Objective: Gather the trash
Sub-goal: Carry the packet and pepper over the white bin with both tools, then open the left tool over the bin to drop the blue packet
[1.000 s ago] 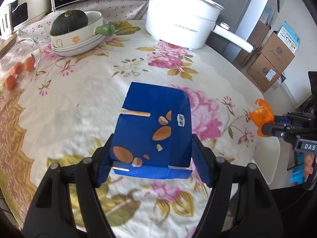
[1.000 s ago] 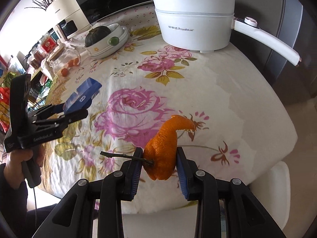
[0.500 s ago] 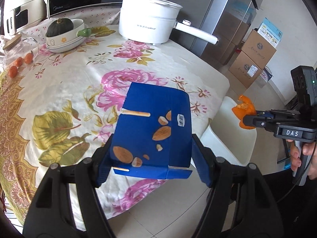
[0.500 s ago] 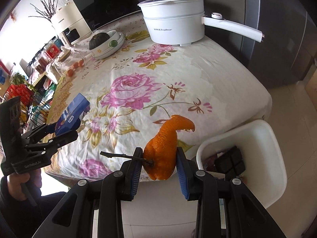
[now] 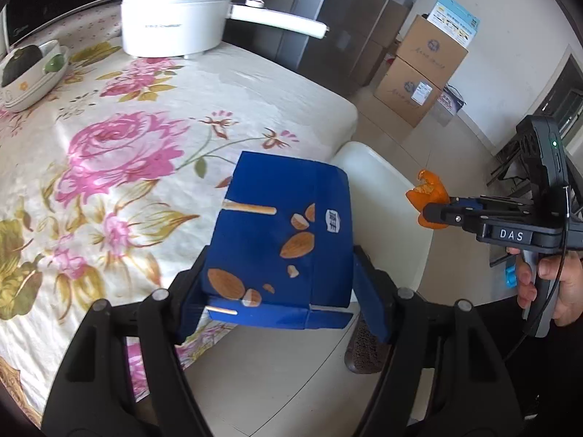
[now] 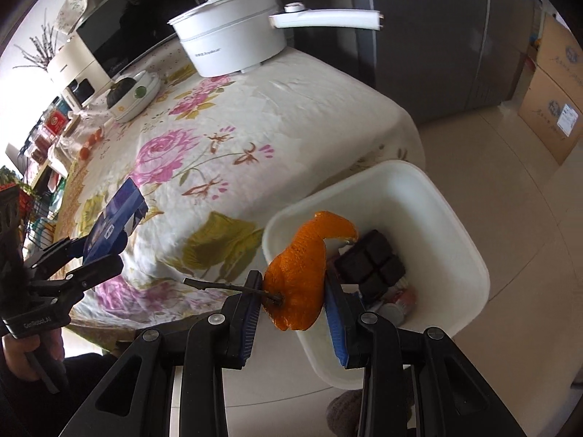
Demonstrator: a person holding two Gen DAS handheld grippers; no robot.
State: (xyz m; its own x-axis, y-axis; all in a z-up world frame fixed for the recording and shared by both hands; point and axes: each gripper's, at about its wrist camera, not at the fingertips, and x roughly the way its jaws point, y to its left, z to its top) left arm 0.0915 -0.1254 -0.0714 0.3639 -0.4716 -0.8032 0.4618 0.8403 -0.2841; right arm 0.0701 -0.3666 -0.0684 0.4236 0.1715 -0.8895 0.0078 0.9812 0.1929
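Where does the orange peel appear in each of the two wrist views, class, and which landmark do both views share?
Left wrist view: orange peel at right of centre, in the right gripper.
Right wrist view: orange peel low at centre, clamped in that gripper.
Shared landmark: the white pot on the table.

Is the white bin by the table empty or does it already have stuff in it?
Not empty. The right wrist view shows the white bin already holding a dark block-shaped item and other pieces under it that are too hidden to identify.
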